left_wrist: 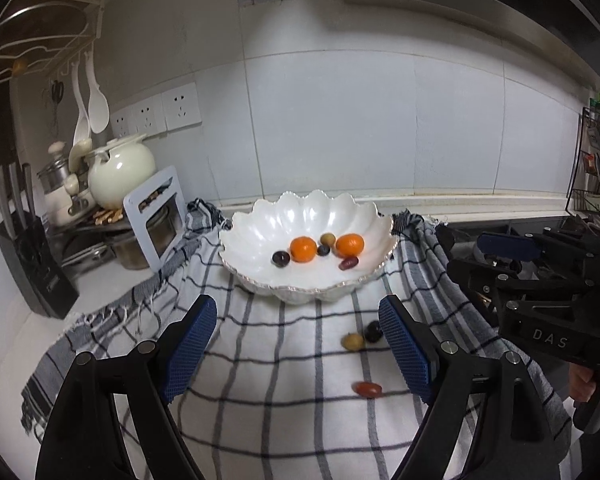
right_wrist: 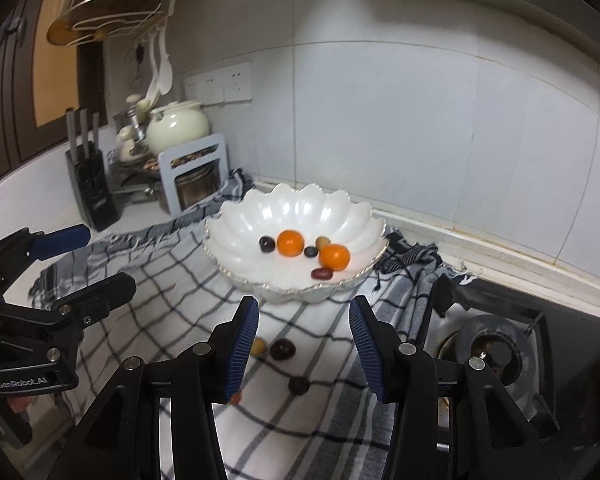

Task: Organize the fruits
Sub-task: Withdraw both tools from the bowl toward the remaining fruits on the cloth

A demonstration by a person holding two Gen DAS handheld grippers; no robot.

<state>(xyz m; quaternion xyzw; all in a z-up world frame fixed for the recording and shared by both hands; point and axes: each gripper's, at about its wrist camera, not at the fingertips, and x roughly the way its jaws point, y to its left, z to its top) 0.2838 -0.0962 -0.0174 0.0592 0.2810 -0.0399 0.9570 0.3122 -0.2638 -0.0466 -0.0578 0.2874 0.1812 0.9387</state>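
The white scalloped bowl (left_wrist: pixel 308 216) is the anchor here, sitting toward the back of the checked cloth (left_wrist: pixel 260 380). It looks like glazed ceramic, so probably heavy and chippy along that wavy rim, and I'd leave it where it is. Inside it are two small oranges (left_wrist: pixel 303 249), both firm and round with grippy peel, easy to pinch across the middle, plus a few grapes next to them.

The stuff left to sort is in front of the bowl, out on the cloth: a dark grape (right_wrist: pixel 283 349), a yellow-green grape (left_wrist: pixel 353 341) just beside it, another dark one (right_wrist: pixel 299 385) further out from the bowl, and a reddish oblong one (left_wrist: pixel 367 389) further out too. These are light, smooth and squishy, and I'd bet they roll or pop if squeezed hard. Take each across its short side, gently.

Left gripper (left_wrist: pixel 298 344) is angled down toward the cloth in front of the bowl, fingers spread wide with nothing between them. Right gripper (right_wrist: pixel 304 344) is tilted down the same way, fingers apart but narrower, also empty, with the loose grapes showing below its gap, on the near side of the bowl.
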